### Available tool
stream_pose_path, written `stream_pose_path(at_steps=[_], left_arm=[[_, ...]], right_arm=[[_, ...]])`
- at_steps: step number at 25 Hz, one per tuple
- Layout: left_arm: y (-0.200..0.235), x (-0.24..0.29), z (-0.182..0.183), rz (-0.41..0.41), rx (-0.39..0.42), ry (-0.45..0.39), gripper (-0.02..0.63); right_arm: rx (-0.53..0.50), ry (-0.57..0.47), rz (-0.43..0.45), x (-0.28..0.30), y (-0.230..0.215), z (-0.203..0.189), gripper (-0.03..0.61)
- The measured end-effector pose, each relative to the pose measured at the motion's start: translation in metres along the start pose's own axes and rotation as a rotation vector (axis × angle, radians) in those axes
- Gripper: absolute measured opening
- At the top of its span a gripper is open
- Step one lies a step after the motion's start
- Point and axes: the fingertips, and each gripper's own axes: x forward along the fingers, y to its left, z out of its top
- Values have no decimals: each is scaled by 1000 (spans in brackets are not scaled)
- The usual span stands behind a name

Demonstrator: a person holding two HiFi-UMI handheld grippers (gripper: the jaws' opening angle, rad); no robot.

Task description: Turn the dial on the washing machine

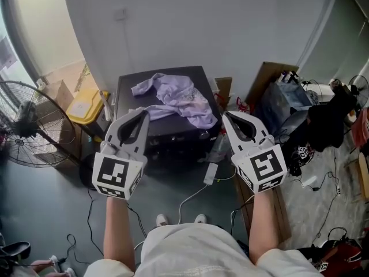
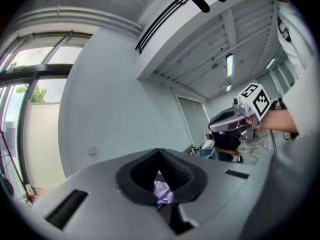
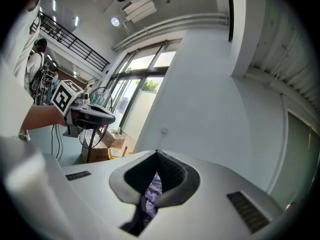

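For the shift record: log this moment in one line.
left gripper: shut, empty | right gripper: shut, empty | washer: untouched | cloth: on washer

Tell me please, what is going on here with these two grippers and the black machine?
A person stands in front of a black washing machine, with a gripper in each hand. The left gripper and the right gripper are both shut and empty. They are held level in the air on the near side of the machine, and neither touches anything. A lilac garment lies crumpled on the machine's top. I cannot make out the dial in these views.
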Motion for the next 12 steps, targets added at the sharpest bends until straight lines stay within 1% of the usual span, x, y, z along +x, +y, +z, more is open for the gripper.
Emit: stream_pose_path(at_steps=[12], left_arm=[[1, -3, -12, -9, -8, 23, 14]], right_arm=[[17, 3, -5, 5, 2, -4, 14]])
